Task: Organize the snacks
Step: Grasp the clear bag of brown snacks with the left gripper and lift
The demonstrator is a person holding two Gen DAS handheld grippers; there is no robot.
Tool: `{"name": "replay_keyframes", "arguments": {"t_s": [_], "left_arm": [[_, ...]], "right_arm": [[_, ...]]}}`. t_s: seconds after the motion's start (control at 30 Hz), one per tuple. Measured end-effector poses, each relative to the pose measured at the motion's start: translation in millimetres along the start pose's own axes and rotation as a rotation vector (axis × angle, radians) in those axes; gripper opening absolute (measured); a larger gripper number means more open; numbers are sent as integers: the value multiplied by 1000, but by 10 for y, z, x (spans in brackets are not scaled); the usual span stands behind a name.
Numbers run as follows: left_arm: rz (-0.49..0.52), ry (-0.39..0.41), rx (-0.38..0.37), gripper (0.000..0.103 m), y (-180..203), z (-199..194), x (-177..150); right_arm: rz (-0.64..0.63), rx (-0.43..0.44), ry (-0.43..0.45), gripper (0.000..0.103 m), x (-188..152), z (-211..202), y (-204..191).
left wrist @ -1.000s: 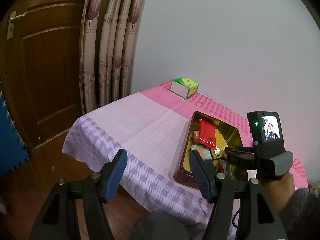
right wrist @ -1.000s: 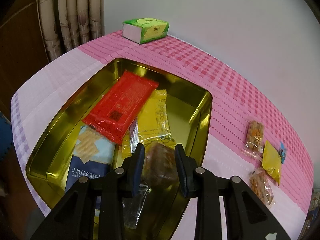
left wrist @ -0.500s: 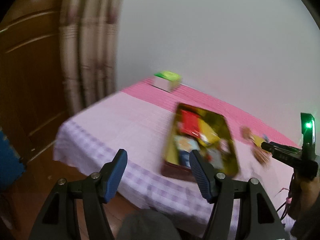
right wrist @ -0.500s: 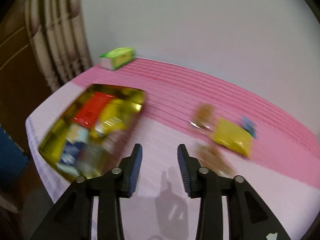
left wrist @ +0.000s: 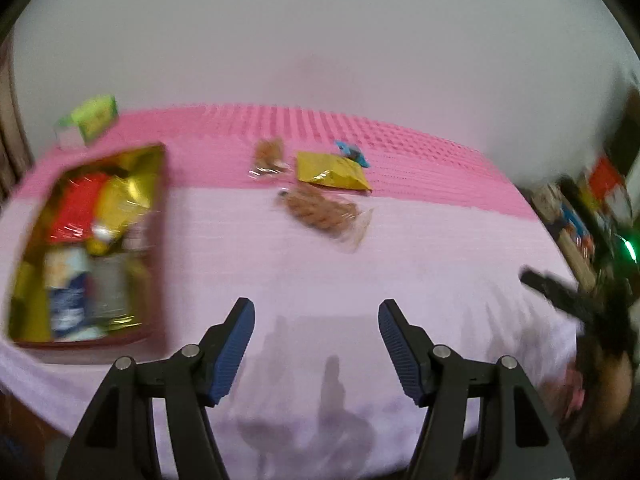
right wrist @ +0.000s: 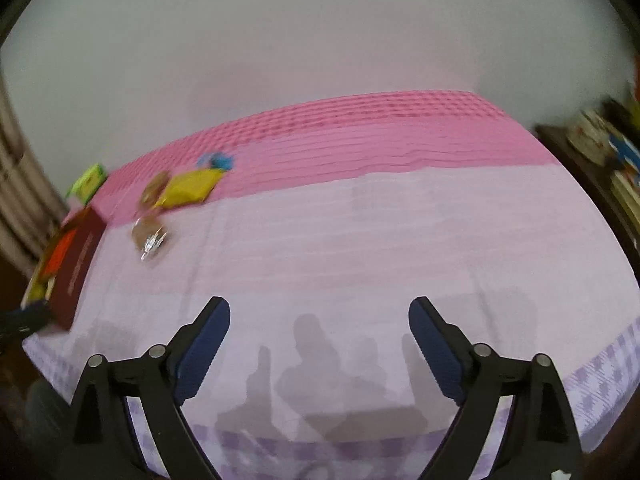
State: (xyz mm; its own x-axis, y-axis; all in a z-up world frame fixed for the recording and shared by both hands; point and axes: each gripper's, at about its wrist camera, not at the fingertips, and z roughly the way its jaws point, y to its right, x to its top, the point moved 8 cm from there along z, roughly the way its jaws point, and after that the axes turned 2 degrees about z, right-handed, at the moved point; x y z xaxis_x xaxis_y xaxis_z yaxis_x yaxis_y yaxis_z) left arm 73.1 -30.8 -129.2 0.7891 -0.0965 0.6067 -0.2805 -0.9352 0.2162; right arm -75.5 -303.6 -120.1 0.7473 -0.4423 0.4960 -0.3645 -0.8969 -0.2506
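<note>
A gold tray (left wrist: pixel 158 160) with a red outer wall holds several snack packets at the table's left. Loose on the pink-and-lilac cloth lie a yellow packet (left wrist: pixel 330 171), a clear bag of brown biscuits (left wrist: pixel 320 210), a smaller biscuit bag (left wrist: pixel 269 156) and a small blue wrapper (left wrist: pixel 352 152). My left gripper (left wrist: pixel 314 322) hangs open over bare cloth, nearer than the loose snacks. My right gripper (right wrist: pixel 320 320) has its jaws opening wide with nothing between them, over bare cloth far right of the tray (right wrist: pixel 78 264) and the yellow packet (right wrist: pixel 190 190).
A green tissue box (left wrist: pixel 90 118) stands at the back left by the wall. Shelves with boxes and books (right wrist: pixel 608 148) stand off the table's right end. The right hand-held gripper (left wrist: pixel 568 300) shows blurred at the right of the left wrist view.
Both grippers swung right, away from the tray toward the table's middle. The right gripper let go of a biscuit packet in the tray and its jaws spread wide. Left jaws unchanged.
</note>
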Motion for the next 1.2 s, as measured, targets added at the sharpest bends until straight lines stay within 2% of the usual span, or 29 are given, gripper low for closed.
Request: {"name": "replay_keyframes", "arguments": {"t_s": [0.07,0.23,0.33,0.4,0.43,0.53,0.6,0.63,0.7,0.73,0.8,0.97,1.03,1.2], "left_arm": [[-127,-13,40,66,73,330,149],[-277,22,207,66,105,908,477],[-299,20,335,66,49,1158,614],[-332,6,367,66,5,1299,633],[-314,28,402,67,12,1310,675],[-275,22,433,67,66,1367,721],[-215,15,428,67,130,1392,711],[-194,17,409,59,157,1390,695],[-154,11,363,51,212,1419,685],[-129,4,323,36,244,1403,675],[-78,-8,273,26,292,1369,677],[38,16,196,24,364,974,626],[69,43,153,24,405,720,653],[135,121,107,21,400,37,761]], "right_arm": [[45,31,22,90,140,-59,52],[64,99,107,93,413,-304,37],[108,151,124,95,478,-384,91],[116,171,127,95,492,-417,93],[118,174,127,95,487,-428,85],[126,205,129,96,506,-438,62],[114,210,134,96,517,-451,30],[107,215,136,96,520,-453,6],[96,221,132,96,515,-465,-18],[96,222,137,96,519,-476,-26],[95,229,141,96,511,-512,-30],[85,222,158,96,530,-577,-73],[75,223,162,96,527,-589,-109],[37,224,157,96,480,-595,-233]]}}
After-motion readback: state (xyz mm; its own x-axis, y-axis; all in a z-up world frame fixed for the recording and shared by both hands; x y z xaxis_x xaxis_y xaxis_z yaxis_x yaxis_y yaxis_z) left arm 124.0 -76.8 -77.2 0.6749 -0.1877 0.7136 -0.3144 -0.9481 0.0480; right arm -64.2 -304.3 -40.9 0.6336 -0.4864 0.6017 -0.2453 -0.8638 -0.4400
